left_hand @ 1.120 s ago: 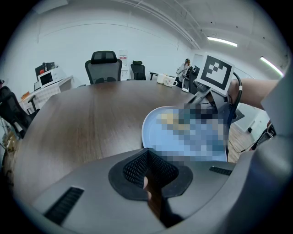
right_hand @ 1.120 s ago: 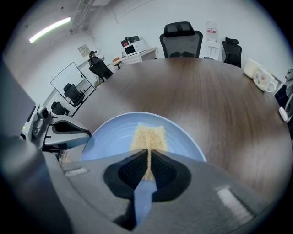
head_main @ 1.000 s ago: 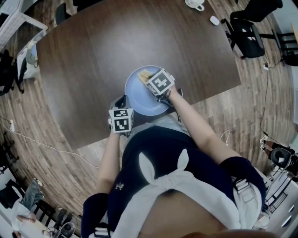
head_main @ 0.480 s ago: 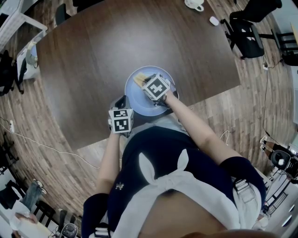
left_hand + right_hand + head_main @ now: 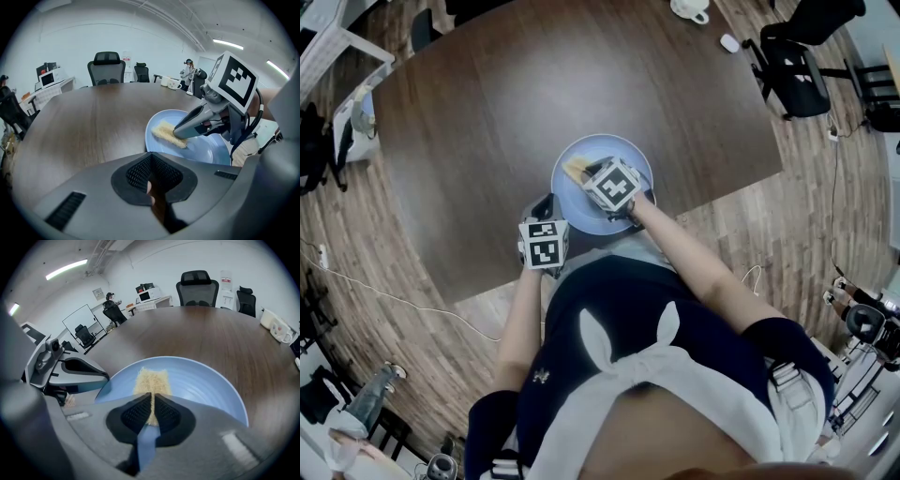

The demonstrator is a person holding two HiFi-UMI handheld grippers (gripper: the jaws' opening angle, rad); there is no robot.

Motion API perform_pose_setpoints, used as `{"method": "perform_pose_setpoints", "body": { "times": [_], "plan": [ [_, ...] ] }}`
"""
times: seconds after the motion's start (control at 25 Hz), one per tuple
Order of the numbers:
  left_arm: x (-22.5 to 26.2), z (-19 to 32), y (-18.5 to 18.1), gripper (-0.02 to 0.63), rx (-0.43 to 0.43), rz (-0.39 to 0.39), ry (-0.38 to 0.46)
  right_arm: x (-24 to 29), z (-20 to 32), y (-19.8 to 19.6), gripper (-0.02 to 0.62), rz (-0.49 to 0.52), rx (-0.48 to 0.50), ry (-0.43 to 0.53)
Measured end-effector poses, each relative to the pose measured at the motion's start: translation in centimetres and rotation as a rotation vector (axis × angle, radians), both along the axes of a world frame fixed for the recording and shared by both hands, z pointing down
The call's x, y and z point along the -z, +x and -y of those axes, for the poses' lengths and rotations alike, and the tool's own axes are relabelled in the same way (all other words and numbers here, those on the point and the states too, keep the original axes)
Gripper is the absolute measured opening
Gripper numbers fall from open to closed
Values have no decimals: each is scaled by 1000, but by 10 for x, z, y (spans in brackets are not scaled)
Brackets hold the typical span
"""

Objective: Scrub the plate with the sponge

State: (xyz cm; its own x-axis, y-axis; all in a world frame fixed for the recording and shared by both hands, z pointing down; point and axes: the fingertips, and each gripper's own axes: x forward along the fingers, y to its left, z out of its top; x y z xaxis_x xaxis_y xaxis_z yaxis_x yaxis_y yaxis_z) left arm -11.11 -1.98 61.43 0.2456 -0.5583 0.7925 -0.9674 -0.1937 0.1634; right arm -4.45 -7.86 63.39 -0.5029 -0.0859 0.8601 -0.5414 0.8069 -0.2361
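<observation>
One sponge in right tool, on plate

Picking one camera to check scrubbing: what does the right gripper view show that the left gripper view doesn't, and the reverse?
Right gripper view only: the sponge pinched between that gripper's own jaws, and the left hand-held gripper at the rim of the plate. Left gripper view only: the right hand-held gripper seen from outside, marker cube on top, its tips on the sponge. Both: the sponge lying on the plate, on the brown table.
</observation>
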Motion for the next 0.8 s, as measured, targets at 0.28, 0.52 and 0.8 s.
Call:
{"method": "perform_pose_setpoints", "body": {
  "times": [0.28, 0.52, 0.8],
  "plan": [
    [-4, 0, 0, 6, -6, -10, 3, 0, -14, -7, 21, 13, 18, -12],
    [-4, 0, -1, 6, -4, -18, 5, 1, -23, -10, 21, 6, 32, -3],
    [0, 0, -2, 6, 6, -15, 14, 1, -34, -10, 20, 14, 37, -31]
  ]
}}
